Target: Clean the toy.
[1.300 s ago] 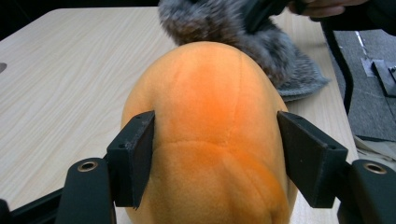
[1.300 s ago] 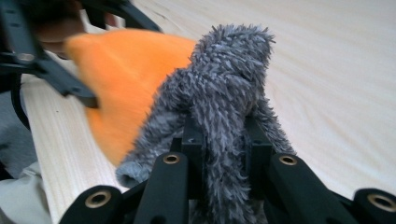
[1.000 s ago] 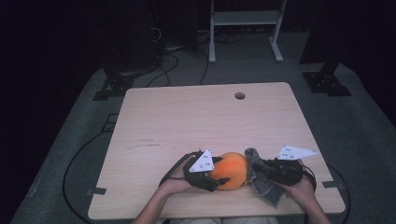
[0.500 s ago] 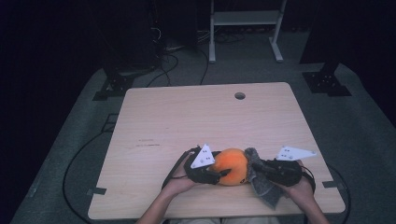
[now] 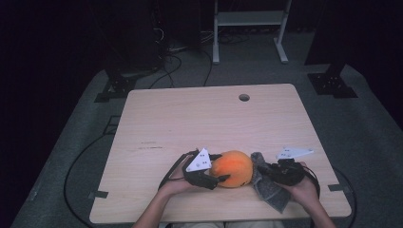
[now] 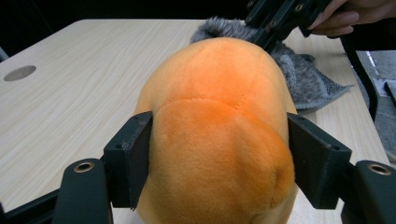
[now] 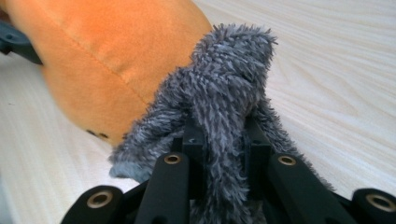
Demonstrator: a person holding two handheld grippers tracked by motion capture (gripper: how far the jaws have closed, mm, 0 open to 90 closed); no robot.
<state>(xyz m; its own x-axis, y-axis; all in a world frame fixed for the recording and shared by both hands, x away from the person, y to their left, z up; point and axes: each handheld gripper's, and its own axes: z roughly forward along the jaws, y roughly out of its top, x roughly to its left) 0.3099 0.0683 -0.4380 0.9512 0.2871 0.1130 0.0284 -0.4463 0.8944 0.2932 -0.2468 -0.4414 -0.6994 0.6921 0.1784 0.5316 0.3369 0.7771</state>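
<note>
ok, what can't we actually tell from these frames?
- Far side of the orange plush: left gripper view, hidden by its own bulk.
- Right gripper pads: right gripper view, buried in grey fuzzy cloth.
- Dark marks on the plush's lower edge: right gripper view, too small to identify.
- Plush underside: high view, hidden against the table.

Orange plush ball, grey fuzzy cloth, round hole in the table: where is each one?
orange plush ball (image 6: 219, 116), left gripper view, its top.
grey fuzzy cloth (image 7: 231, 79), right gripper view, bunched fold.
round hole (image 5: 244, 97), high view, its centre.
</note>
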